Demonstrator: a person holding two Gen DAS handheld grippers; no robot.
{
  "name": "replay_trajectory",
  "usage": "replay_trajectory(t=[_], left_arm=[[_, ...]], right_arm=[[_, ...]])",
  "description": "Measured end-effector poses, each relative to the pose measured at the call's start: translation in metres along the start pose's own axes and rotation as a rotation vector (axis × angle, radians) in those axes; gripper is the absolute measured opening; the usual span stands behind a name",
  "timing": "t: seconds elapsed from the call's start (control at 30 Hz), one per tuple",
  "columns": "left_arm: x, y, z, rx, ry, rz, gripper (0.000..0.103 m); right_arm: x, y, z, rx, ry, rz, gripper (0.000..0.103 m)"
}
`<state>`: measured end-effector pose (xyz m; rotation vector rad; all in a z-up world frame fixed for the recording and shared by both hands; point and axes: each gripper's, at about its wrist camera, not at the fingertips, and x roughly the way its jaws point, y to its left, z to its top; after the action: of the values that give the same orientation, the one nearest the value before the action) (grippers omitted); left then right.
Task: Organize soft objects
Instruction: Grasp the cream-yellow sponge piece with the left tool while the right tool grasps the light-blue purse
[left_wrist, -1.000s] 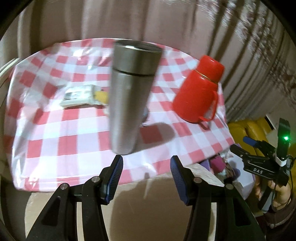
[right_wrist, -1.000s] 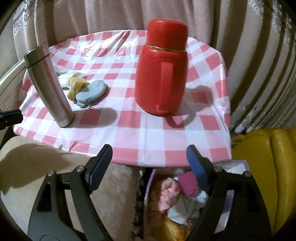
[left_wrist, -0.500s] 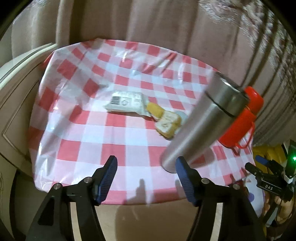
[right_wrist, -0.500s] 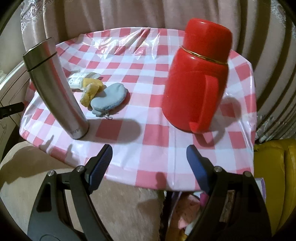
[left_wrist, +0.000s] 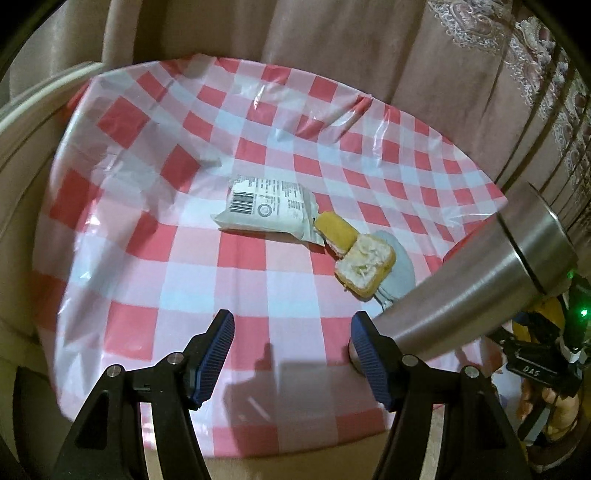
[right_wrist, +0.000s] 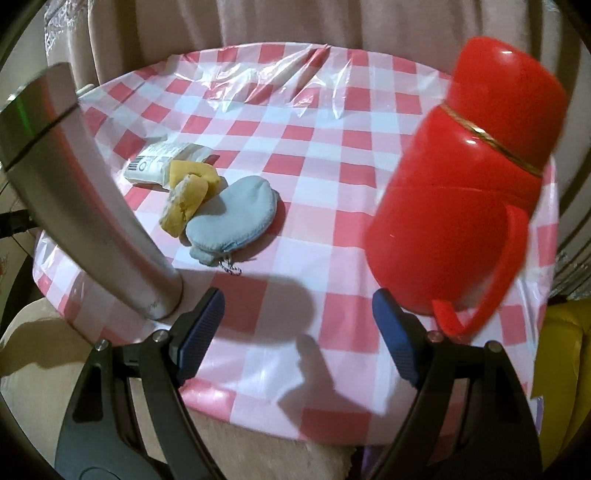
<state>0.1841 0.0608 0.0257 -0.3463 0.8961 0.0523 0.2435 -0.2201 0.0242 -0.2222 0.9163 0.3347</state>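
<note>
2 grippers hanging open, empty | right gripper (right_wrist: 295, 325) facing grey pouch (right_wrist: 236, 218) ahead-left, long axis running diagonally away | left gripper (left_wrist: 291, 347) facing yellow sponge cake (left_wrist: 365, 266), nearer it.

In your right wrist view, the steel flask (right_wrist: 85, 206) at left and the red thermos (right_wrist: 465, 184) at right stand like two posts. Between them the checked tablecloth (right_wrist: 317, 206) is bare, so you can pass through the lower centre.
</note>
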Motion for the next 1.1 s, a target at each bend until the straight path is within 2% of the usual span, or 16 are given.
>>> replay_trajectory(t=[0.2,0.47,0.63,0.87,1.1], left_arm=[[0.026,0.008,0.022,0.007,0.023,-0.024,0.066],[0.065,0.006,0.051,-0.019,0.091,-0.163,0.066],[0.102,0.002,0.067,-0.083,0.174,-0.311,0.066],[0.14,-0.009,0.077,-0.14,0.257,-0.391,0.066],[0.173,-0.026,0.073,-0.162,0.371,-0.431,0.066]], right_arm=[[0.031,0.007,0.017,-0.007,0.025,0.024,0.084],[0.065,0.015,0.035,-0.013,0.039,0.06,0.084],[0.08,0.021,0.041,-0.02,0.048,0.087,0.084],[0.098,0.027,0.047,-0.027,0.067,0.106,0.084],[0.11,0.031,0.05,-0.031,0.079,0.116,0.084]])
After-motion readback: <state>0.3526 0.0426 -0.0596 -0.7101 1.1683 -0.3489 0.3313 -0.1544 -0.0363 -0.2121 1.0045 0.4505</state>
